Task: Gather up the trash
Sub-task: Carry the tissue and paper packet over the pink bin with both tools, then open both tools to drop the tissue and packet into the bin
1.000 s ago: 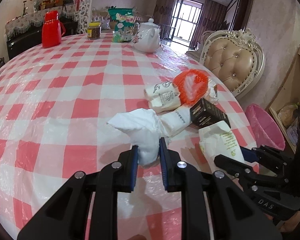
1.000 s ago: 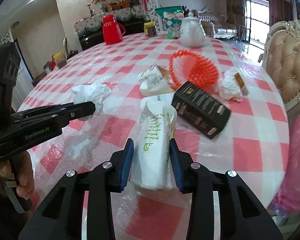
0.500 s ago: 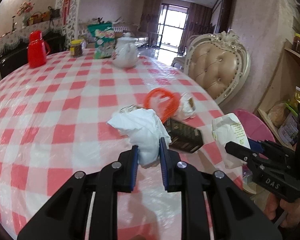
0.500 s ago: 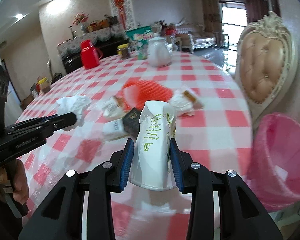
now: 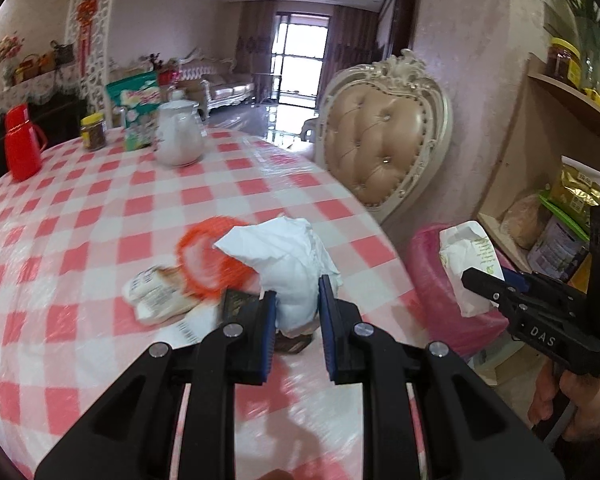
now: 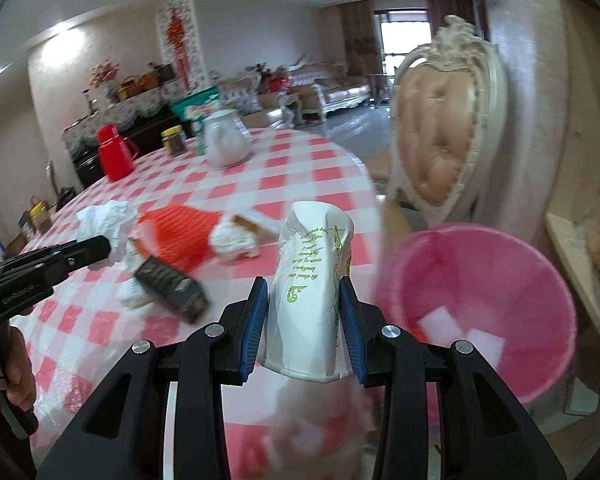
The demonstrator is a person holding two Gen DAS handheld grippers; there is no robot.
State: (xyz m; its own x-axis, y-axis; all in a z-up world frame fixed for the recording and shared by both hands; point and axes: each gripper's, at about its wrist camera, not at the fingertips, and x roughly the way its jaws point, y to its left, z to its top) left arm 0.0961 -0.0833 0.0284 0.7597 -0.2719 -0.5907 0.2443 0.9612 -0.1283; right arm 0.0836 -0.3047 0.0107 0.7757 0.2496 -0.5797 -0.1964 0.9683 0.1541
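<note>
Now right claw clamps paper cup beside bin rim; left claw clamps tissue.

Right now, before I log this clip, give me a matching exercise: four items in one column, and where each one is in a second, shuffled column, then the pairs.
Items:
1. crumpled tissue
2. paper cup
3. black box
4. pink bin

Places:
A. on the floor beside the table edge, open and holding white scraps
B. clamped in the right tool
C. lying on the checked tablecloth near the orange net
D. clamped in the left tool

Pairs: 1-D, 2-B, 3-C, 4-A
</note>
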